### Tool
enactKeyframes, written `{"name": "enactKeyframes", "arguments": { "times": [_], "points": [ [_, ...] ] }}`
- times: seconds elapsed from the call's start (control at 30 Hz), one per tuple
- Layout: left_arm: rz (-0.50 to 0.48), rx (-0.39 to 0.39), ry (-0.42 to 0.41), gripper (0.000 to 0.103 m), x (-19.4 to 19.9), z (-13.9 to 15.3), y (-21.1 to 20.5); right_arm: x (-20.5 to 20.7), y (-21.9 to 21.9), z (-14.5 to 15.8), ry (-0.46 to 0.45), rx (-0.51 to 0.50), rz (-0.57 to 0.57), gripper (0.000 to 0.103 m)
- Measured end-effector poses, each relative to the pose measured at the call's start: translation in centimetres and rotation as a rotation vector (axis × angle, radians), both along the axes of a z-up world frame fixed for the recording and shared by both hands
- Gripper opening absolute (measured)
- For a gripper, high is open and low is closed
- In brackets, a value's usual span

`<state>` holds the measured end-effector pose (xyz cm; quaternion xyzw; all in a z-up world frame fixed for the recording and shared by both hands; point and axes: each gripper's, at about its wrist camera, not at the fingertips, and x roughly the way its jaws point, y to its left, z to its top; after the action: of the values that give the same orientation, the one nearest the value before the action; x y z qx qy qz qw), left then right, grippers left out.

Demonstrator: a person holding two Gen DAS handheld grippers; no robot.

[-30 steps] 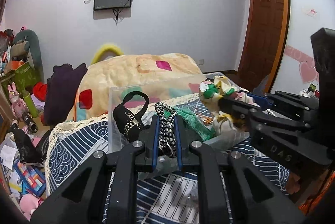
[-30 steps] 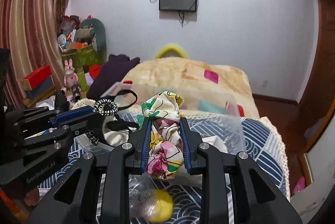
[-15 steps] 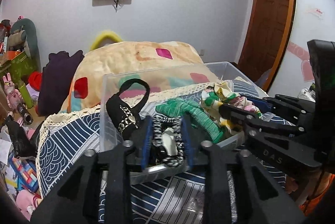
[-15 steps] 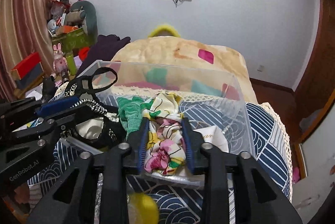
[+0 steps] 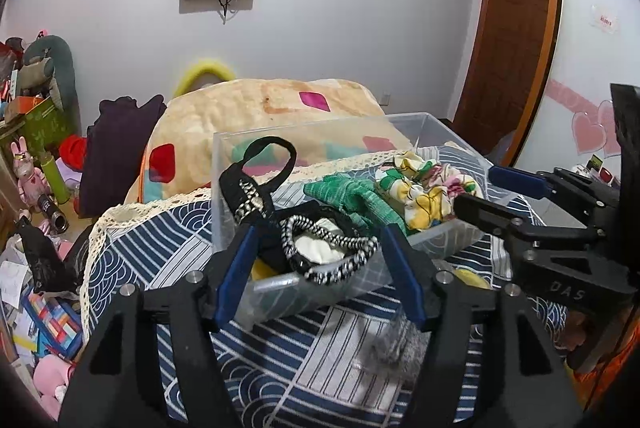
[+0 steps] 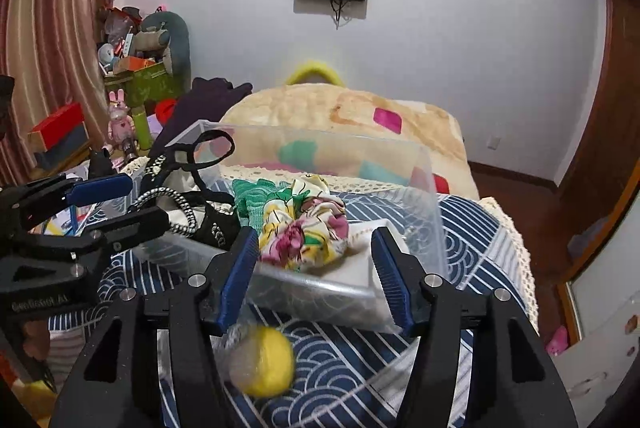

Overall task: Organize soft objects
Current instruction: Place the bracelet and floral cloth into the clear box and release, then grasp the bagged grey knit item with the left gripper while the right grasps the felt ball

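A clear plastic bin stands on the bed. In it lie a black-and-white braided band, a floral scrunchie, a green knit piece and a black strap with a loop. My left gripper is open, its jaws either side of the braided band at the bin's near edge. My right gripper is open, its jaws either side of the floral scrunchie.
A yellow ball in clear wrap lies on the blue patterned bedspread in front of the bin. A cream quilt is heaped behind it. Toys and boxes crowd the floor at the left. A wooden door is at the right.
Both grippers have opened. The braided band left my left gripper and the floral scrunchie left my right; both now lie in the bin. Both grippers moved lower and closer to it.
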<state>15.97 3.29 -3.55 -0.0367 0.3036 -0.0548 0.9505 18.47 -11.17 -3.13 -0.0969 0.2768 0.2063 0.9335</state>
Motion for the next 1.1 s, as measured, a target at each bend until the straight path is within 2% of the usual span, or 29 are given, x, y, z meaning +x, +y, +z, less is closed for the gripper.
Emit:
{"name": "enactKeyframes", "arguments": {
  "times": [0.2, 0.27, 0.4, 0.57, 0.77, 0.87, 0.9, 0.93, 1.1],
  "points": [
    [-0.009, -0.018, -0.005, 0.074, -2.3, 0.1, -0.3, -1.9, -1.4, 0.1, -0.014, 0.022, 0.009, 0.056],
    [-0.018, -0.012, 0.0, 0.074, -2.8, -0.2, -0.8, -2.4, -1.7, -0.2, -0.01, 0.022, 0.014, 0.056],
    [-0.06, -0.006, 0.041, 0.075, -3.5, -1.5, -2.3, -3.3, -2.2, -1.2, 0.009, 0.019, 0.022, 0.056],
    [-0.092, -0.029, 0.132, 0.075, -3.6, -3.8, -4.2, -3.8, -2.9, -2.4, 0.05, 0.035, 0.022, 0.056],
    [-0.109, -0.016, 0.181, 0.075, -2.8, -5.8, -6.2, -4.5, -2.8, -3.1, 0.067, 0.034, 0.021, 0.056],
    [-0.097, -0.016, 0.18, 0.075, -2.1, -6.3, -6.5, -4.7, -2.8, -3.4, 0.065, 0.038, 0.013, 0.056],
    [-0.092, -0.015, 0.176, 0.073, -2.0, -6.4, -6.5, -4.7, -2.8, -3.4, 0.071, 0.043, 0.015, 0.056],
    [-0.096, -0.018, 0.179, 0.064, -1.9, -6.5, -6.5, -4.7, -2.8, -3.5, 0.076, 0.047, 0.017, 0.056],
    [-0.113, -0.052, 0.189, 0.042, -1.9, -7.0, -5.7, -4.6, -2.2, -4.1, 0.1, 0.053, 0.038, 0.056]
  ]
}}
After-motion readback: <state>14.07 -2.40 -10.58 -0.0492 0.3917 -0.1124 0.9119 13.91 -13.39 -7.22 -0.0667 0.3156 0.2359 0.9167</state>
